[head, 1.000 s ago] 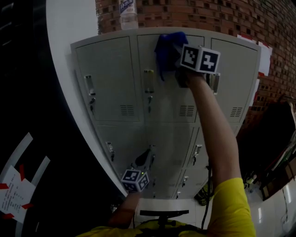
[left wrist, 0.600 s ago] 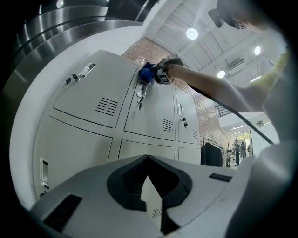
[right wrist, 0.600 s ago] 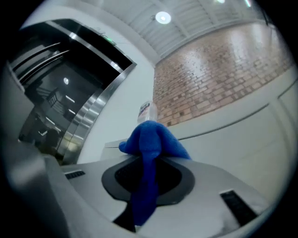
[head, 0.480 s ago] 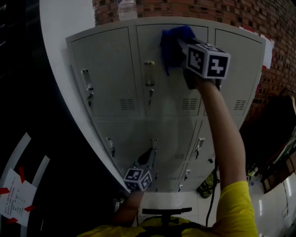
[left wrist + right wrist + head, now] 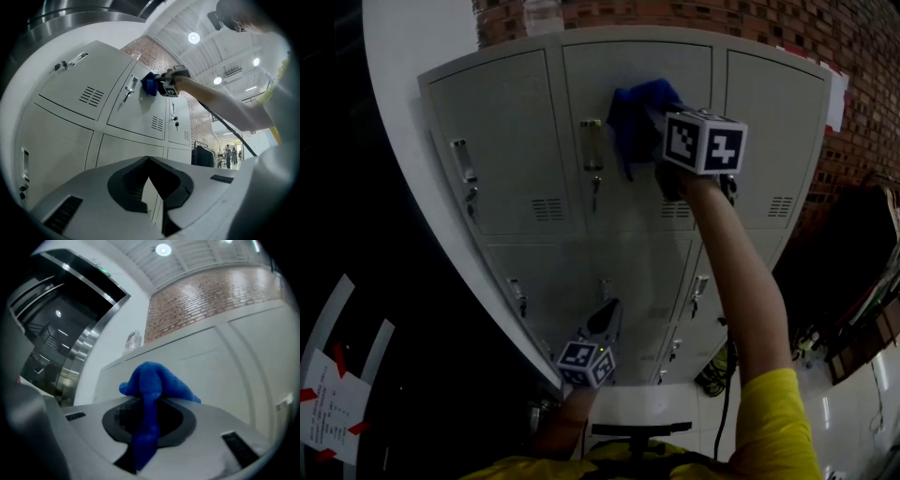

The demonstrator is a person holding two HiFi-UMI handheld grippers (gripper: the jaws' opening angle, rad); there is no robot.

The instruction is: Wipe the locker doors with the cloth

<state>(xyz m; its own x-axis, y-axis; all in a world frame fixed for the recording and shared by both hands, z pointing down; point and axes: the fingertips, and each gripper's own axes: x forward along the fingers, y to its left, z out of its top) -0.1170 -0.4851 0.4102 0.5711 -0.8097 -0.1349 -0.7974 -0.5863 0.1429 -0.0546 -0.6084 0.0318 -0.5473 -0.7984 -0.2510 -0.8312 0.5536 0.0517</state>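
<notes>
A bank of grey locker doors (image 5: pixel 511 141) fills the head view. Pressed against the upper middle door (image 5: pixel 628 202) is a blue cloth (image 5: pixel 636 111), beside that door's handle (image 5: pixel 592 145). My right gripper (image 5: pixel 654 114) is shut on the cloth, a bare arm stretching up behind it. The right gripper view has the cloth (image 5: pixel 154 380) bunched between the jaws of that gripper (image 5: pixel 150 404), a tail hanging down through them. Down by the lower doors, my left gripper (image 5: pixel 606 317) points up, shut and empty. From the left gripper view (image 5: pixel 149 158) the cloth (image 5: pixel 149 85) appears far up the doors (image 5: pixel 136 115).
A clear plastic bottle (image 5: pixel 542 14) stands on top of the lockers, against a brick wall (image 5: pixel 825 28). A white pillar (image 5: pixel 412 37) borders the lockers at the left. A black cable (image 5: pixel 720 389) hangs at the lower right. Paper with red tape (image 5: pixel 326 405) lies at the bottom left.
The right gripper has carried the cloth down the upper middle door, away from its top edge. The left gripper has stayed low by the lower doors.
</notes>
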